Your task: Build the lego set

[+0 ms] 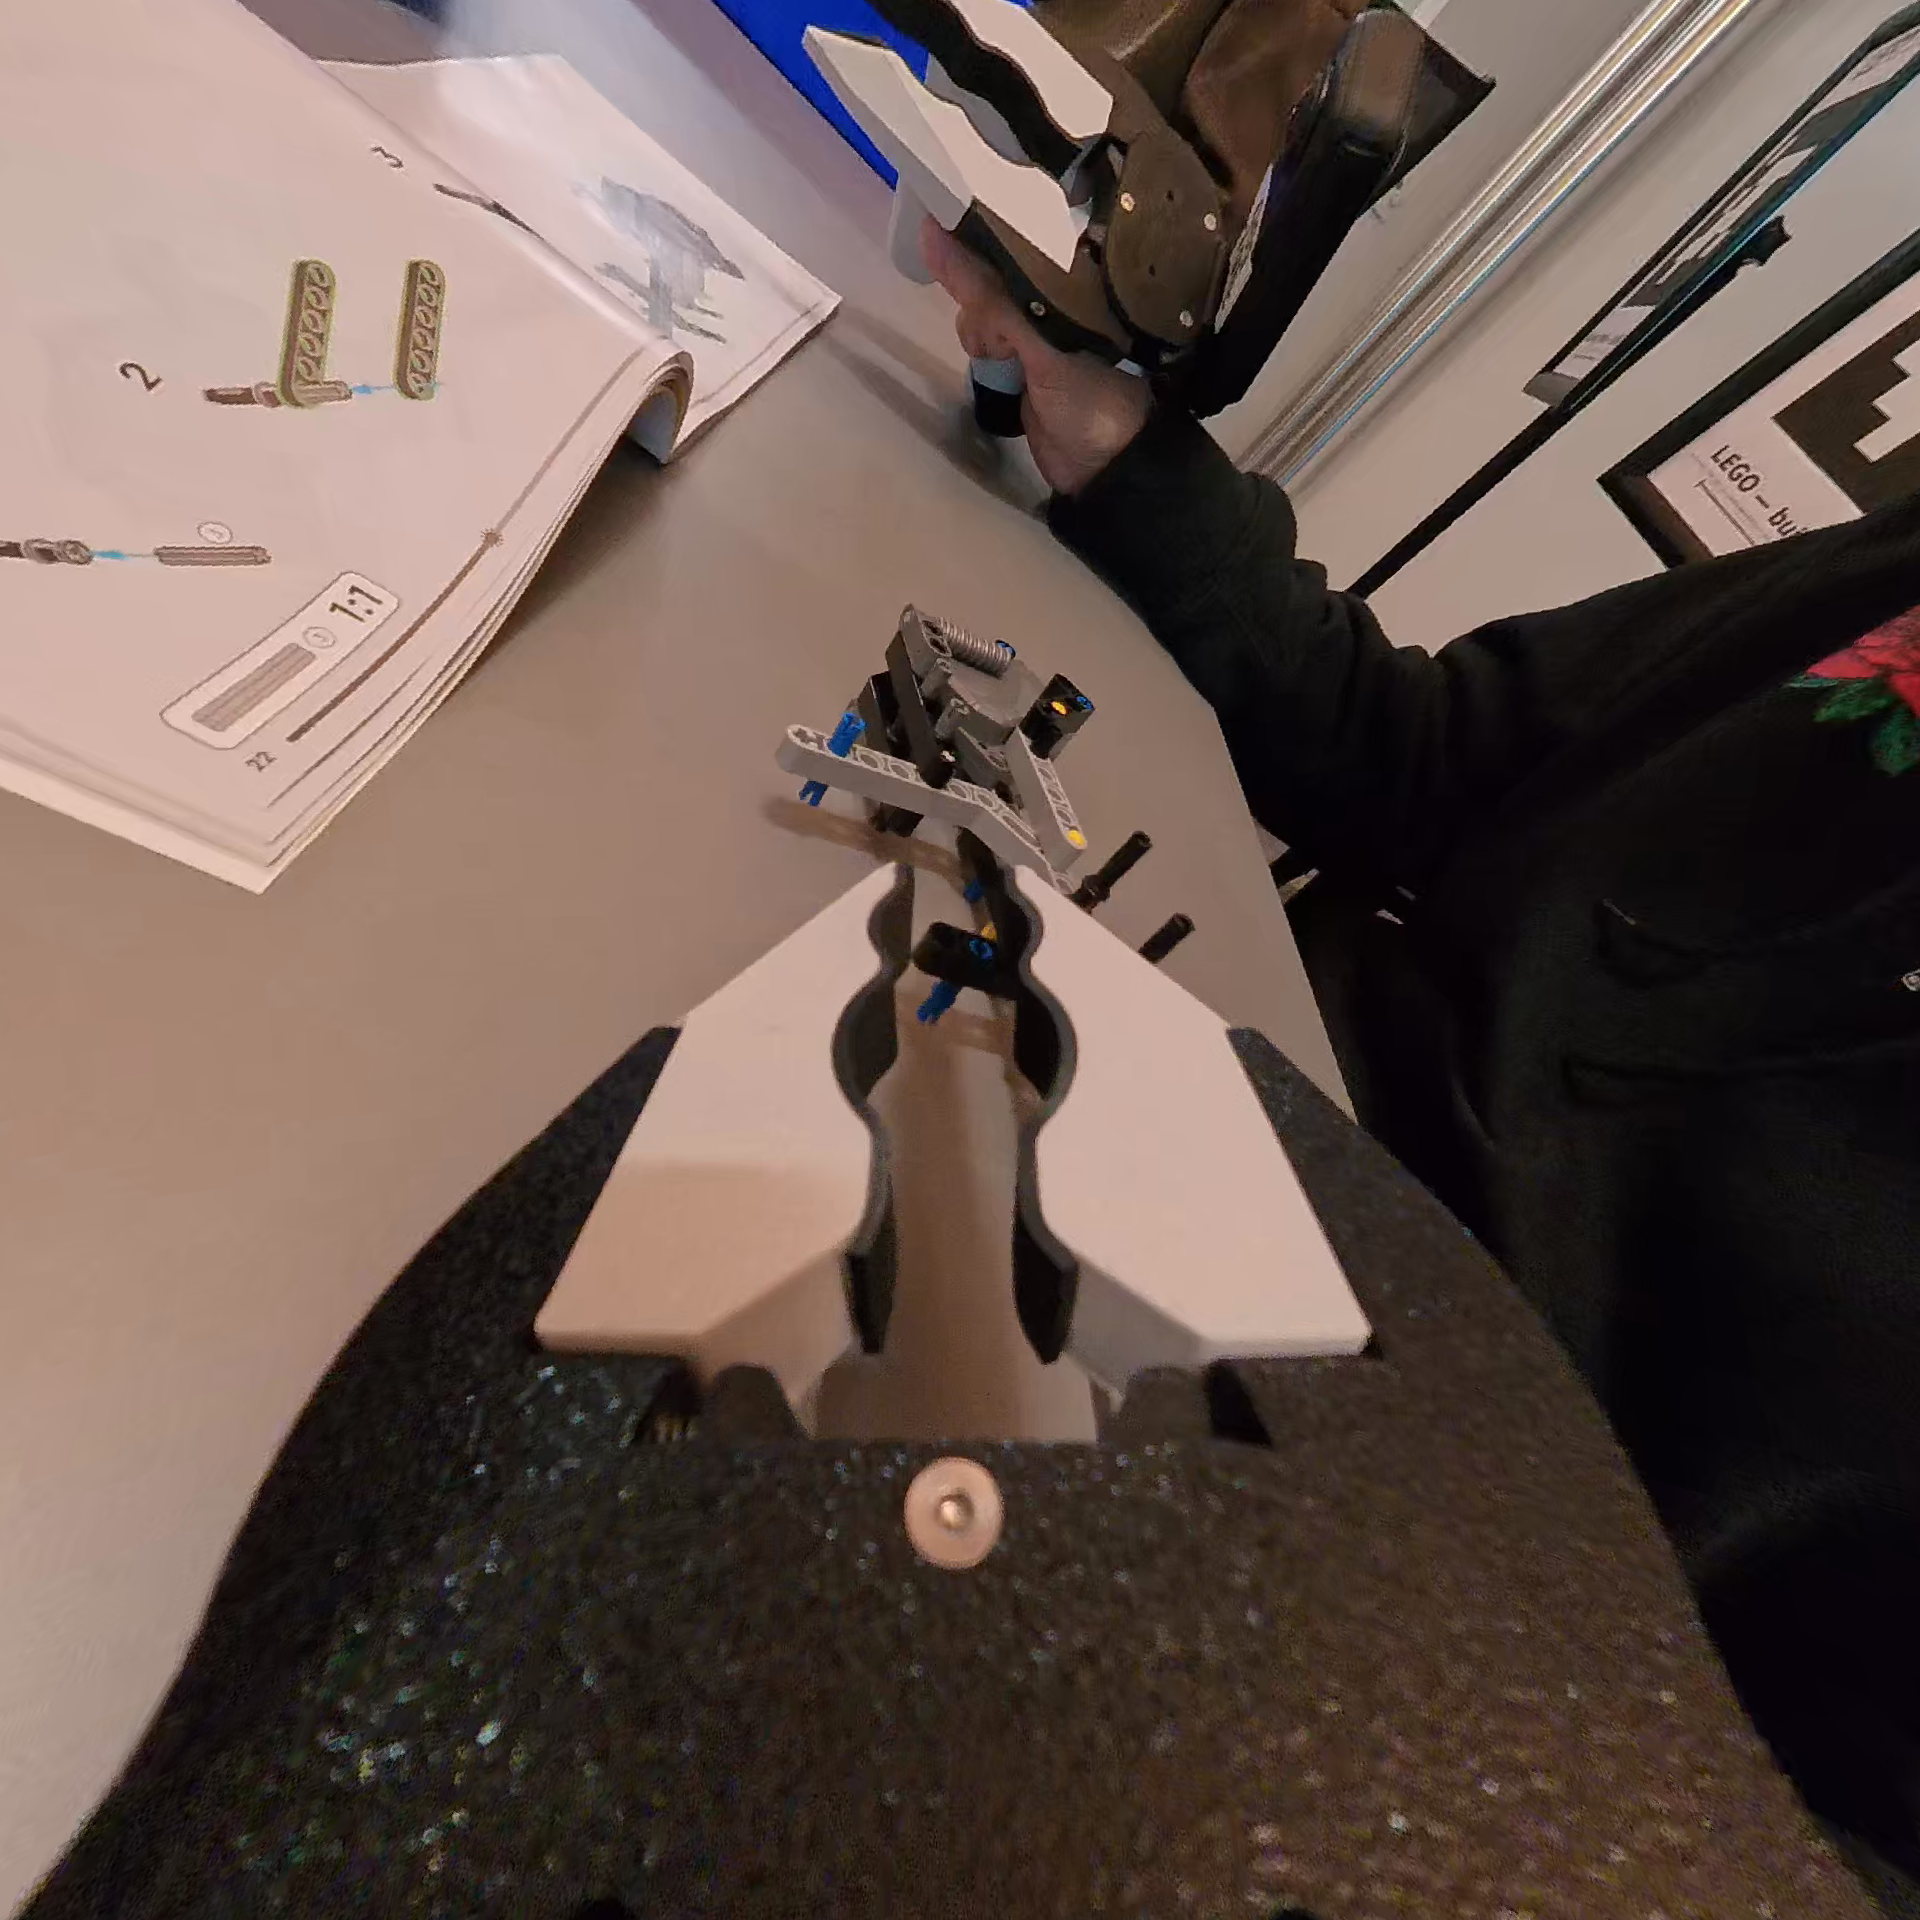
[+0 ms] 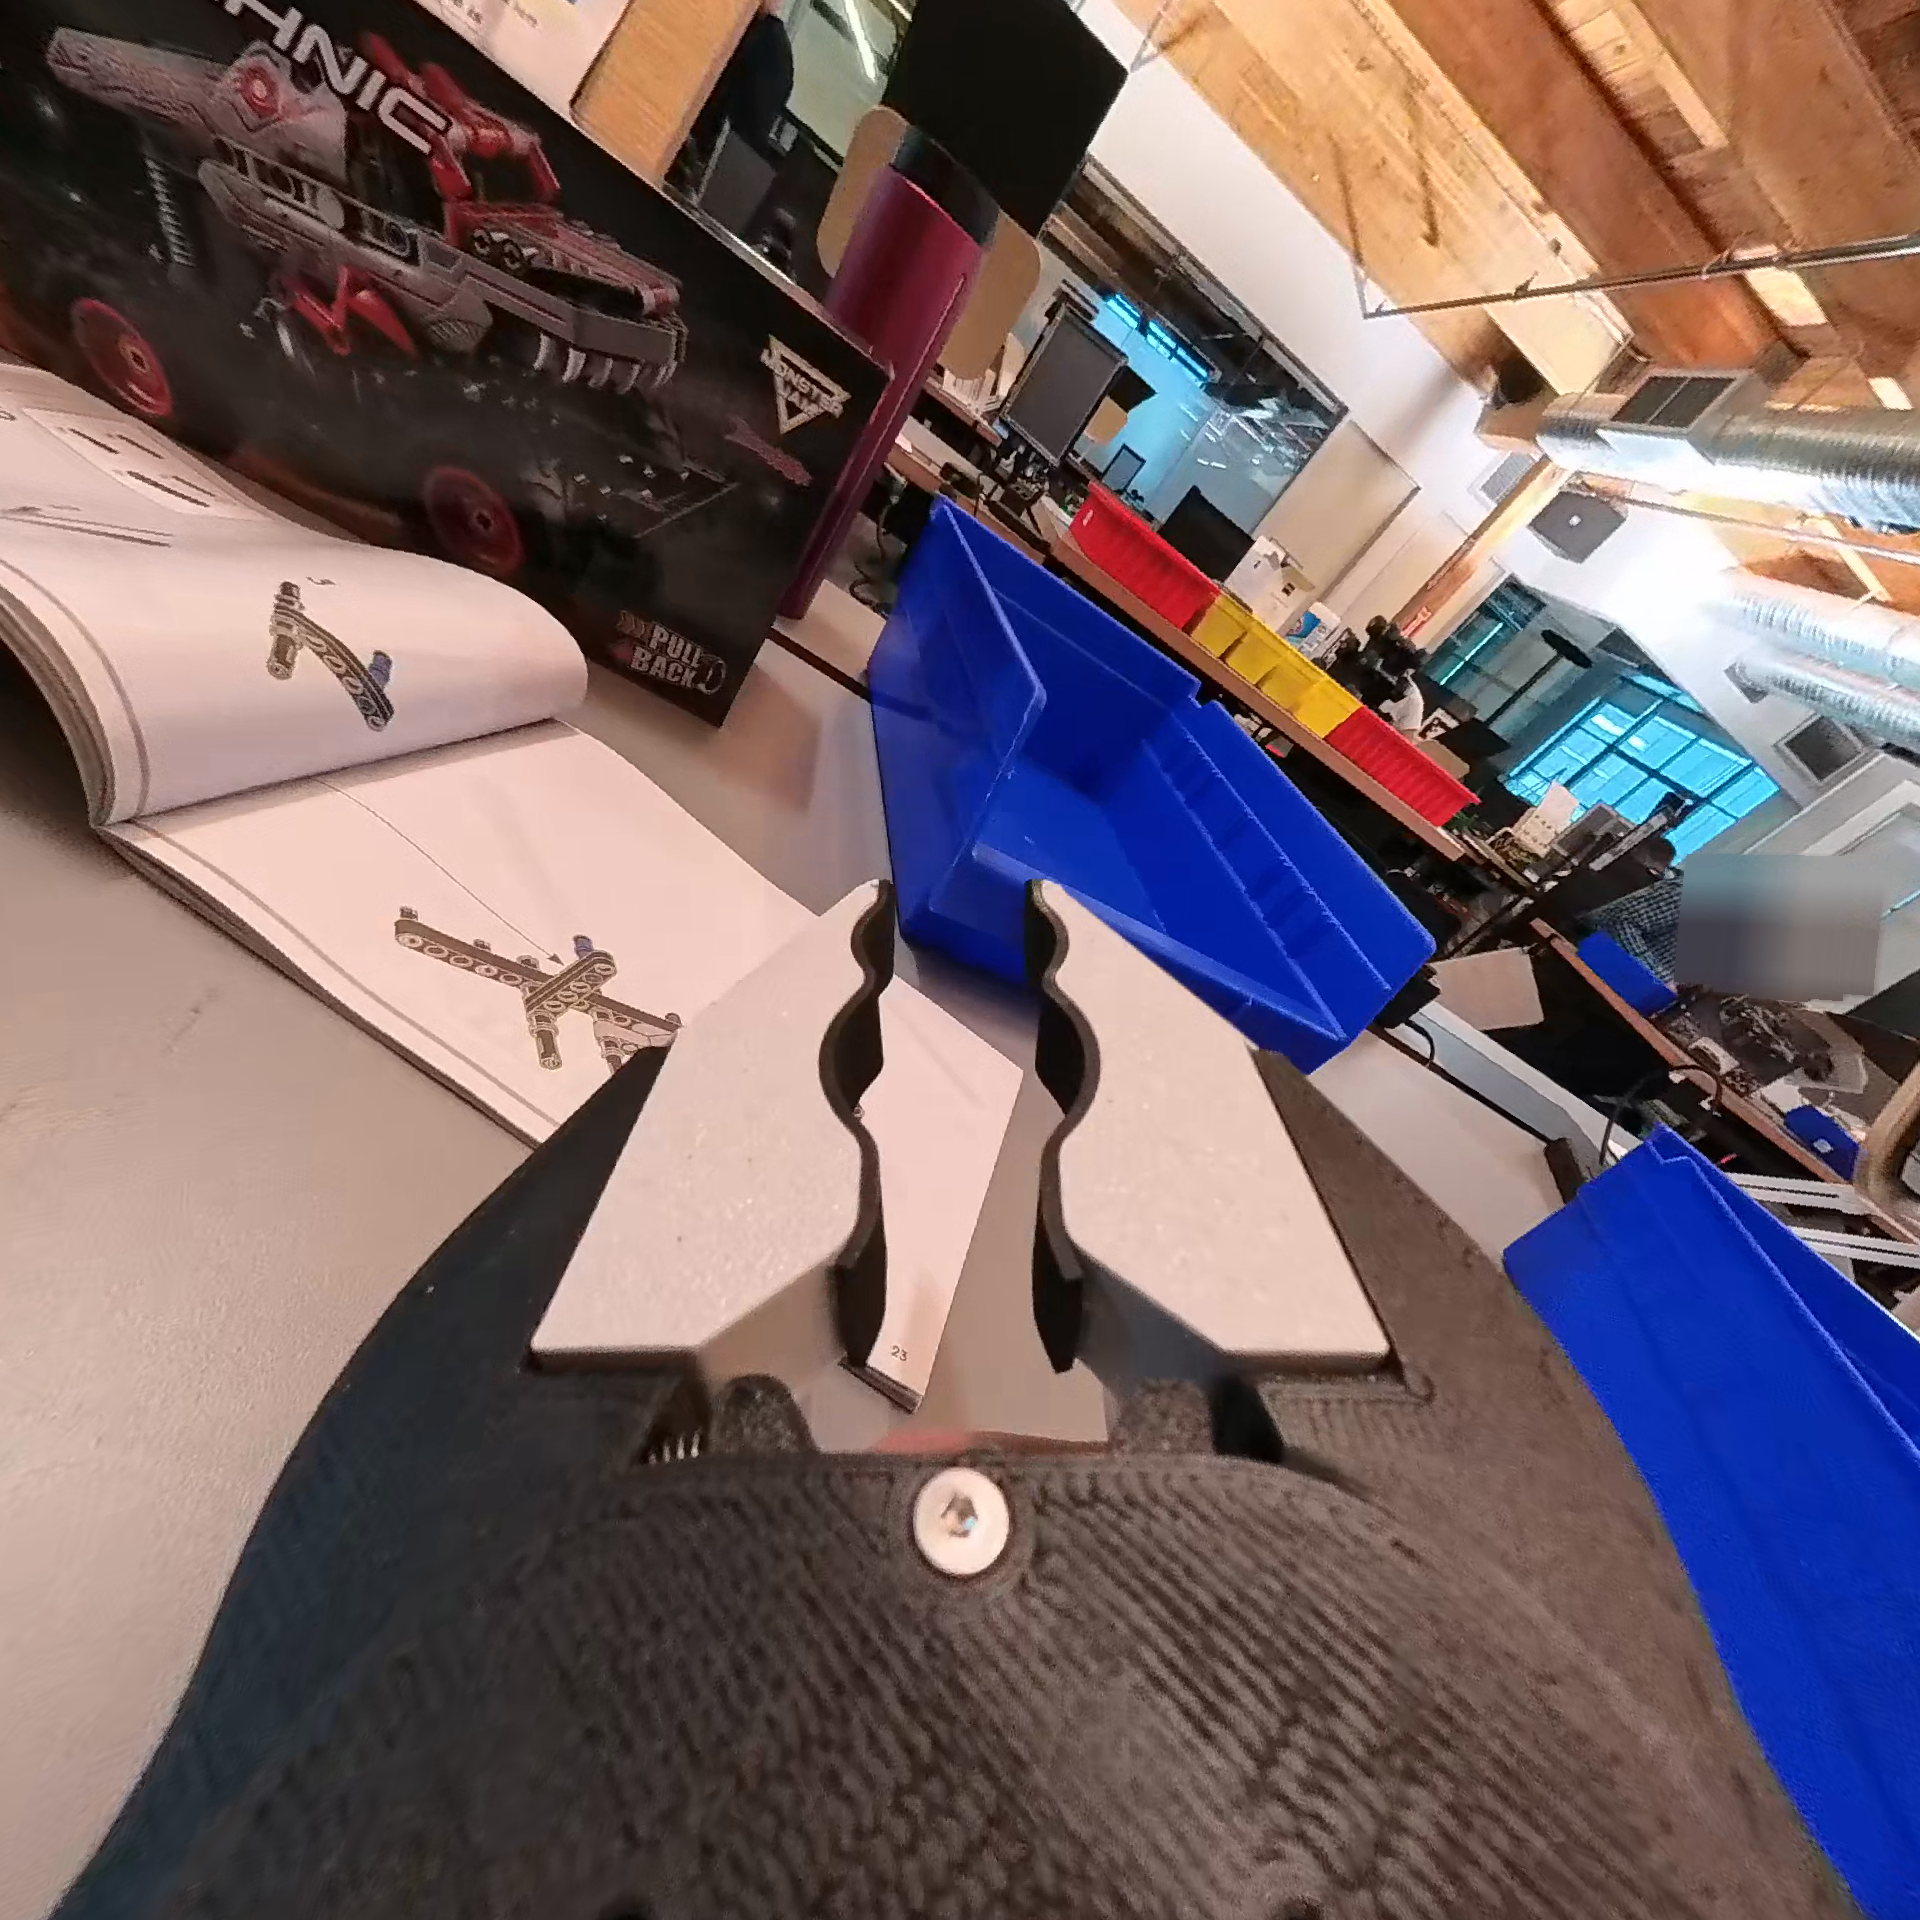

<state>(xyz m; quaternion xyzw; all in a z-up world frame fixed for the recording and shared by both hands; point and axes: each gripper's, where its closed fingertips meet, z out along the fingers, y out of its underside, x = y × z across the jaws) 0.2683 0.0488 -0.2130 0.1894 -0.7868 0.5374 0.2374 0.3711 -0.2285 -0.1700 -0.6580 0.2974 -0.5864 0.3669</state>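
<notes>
Left wrist view
Left gripper (image 1: 956,914): fingers narrowed onto the lego assembly (image 1: 951,748), clamping its black lower beam near the tips.
Lego assembly: a cluster of grey and black beams with blue pins and a small metal spring on top; it sticks out past the fingertips, held above the grey table (image 1: 582,935).
Loose pins (image 1: 1112,871): two short black pins just right of the fingertips, near the table edge; whether they lie loose or join the assembly I cannot tell.
Instruction booklet (image 1: 312,468): open on the table, ahead and to the left of the fingers.
Right gripper (image 1: 935,114): far ahead and above, lifted off the table, held by a hand (image 1: 1049,384) in a dark sleeve; its fingers stand apart with nothing between them.
Person: dark clothing fills the right side, beside the left gripper.

Right wrist view
Right gripper (image 2: 961,904): fingers parted with a clear gap, nothing held; it hangs above the table.
Instruction booklet (image 2: 343,810): open, to the left of the fingers, one corner of a page showing through the gap between them.
Blue bin (image 2: 1143,790): directly beyond the fingertips, tilted in the view, inside looks bare.
Second blue bin (image 2: 1714,1403): close on the right of the gripper.
Set box (image 2: 416,312): dark box standing upright, ahead and left, behind the booklet.
Maroon bottle (image 2: 904,301): behind the box's right end.
</notes>
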